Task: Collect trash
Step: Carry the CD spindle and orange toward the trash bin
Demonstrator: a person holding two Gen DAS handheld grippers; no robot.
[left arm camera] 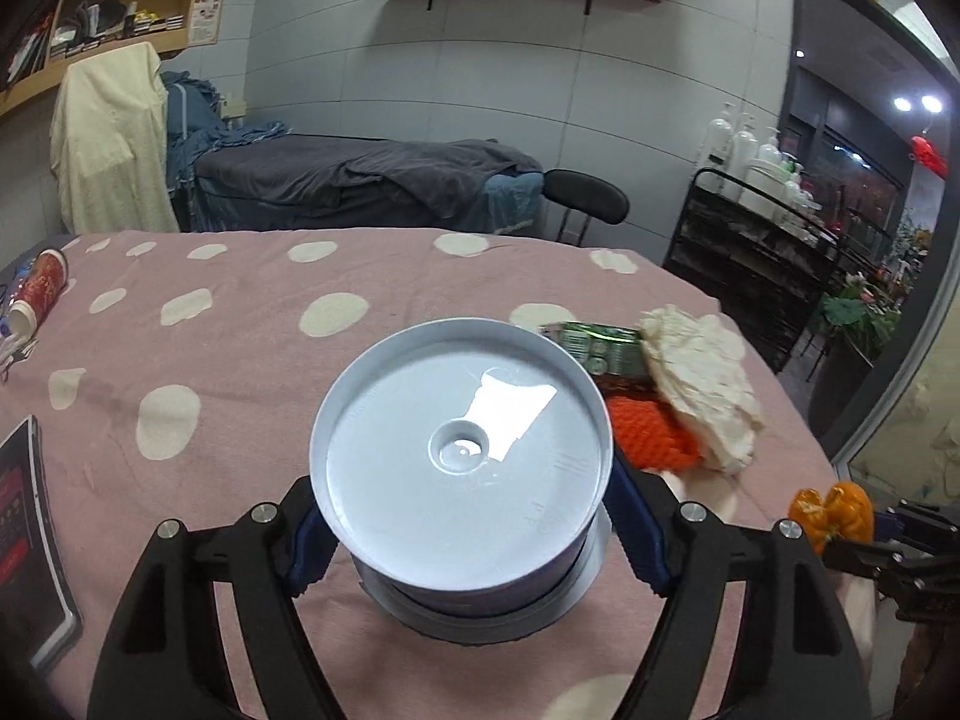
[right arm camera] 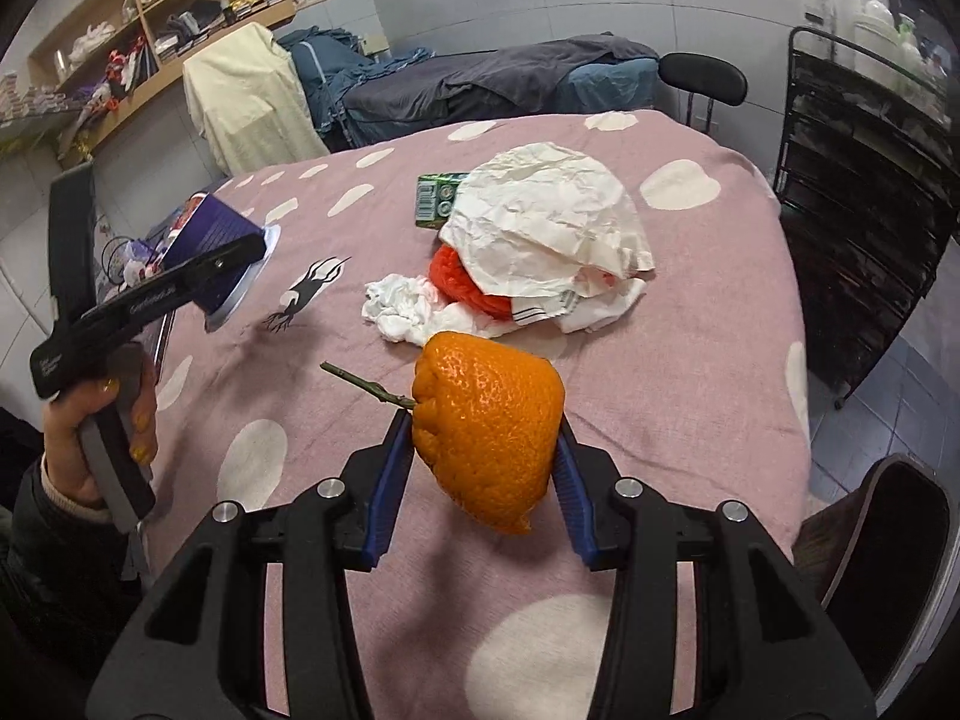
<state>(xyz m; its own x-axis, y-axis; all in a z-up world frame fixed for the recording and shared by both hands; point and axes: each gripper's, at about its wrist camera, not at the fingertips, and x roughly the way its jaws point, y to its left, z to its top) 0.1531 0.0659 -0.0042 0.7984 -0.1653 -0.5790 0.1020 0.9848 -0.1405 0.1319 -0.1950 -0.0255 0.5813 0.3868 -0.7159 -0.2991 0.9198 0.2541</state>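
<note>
Pink polka-dot cloth (left arm camera: pixel 240 360) covers the table, with a massage bed and shelves behind it. From the left wrist, the left gripper (left arm camera: pixel 462 534) has its blue pads closed against the sides of a pale grey plastic bin (left arm camera: pixel 462 438), whose open mouth tilts up toward the camera and looks empty. Just beyond its right rim lies the trash pile: crumpled paper (left arm camera: pixel 696 384) over orange-red netting (left arm camera: pixel 654 438) and a green wrapper (left arm camera: pixel 594 345). Off to the far right, low in the view, the orange peel (left arm camera: pixel 834 507) hangs in the other gripper, so the bin lies to the left of that peel. From the right wrist, the right gripper (right arm camera: pixel 486 468) pinches the peel (right arm camera: pixel 486 426) between its blue pads, jaws about half closed, a dimpled hollow cap with a green stem (right arm camera: pixel 366 387) poking left, held above the cloth. The bin shows at far left, purple there (right arm camera: pixel 210 240), clamped by the left gripper (right arm camera: pixel 240 258), well apart from the peel. My guess is the peel must travel left to reach the mouth.
</note>
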